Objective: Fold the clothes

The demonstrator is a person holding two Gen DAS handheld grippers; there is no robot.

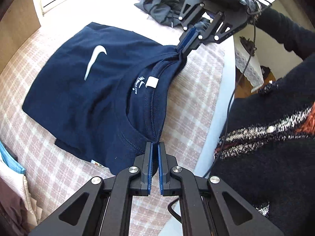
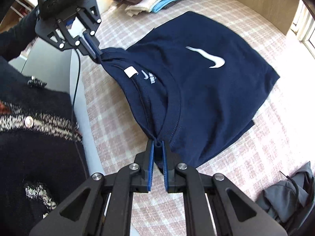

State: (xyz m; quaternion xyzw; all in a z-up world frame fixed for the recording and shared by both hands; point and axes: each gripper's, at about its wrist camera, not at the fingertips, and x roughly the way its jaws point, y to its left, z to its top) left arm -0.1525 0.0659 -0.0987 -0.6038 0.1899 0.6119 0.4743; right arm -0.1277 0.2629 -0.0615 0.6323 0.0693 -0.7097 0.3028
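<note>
**Shirt pinched at both shoulders for the next fold**

The navy shirt lay partly folded on the bed. The left gripper and right gripper each clamped a shoulder edge beside the collar, lifting it, likely to carry that end over evenly.

White swoosh on navy shirt; neck print seemingly illegible
</note>
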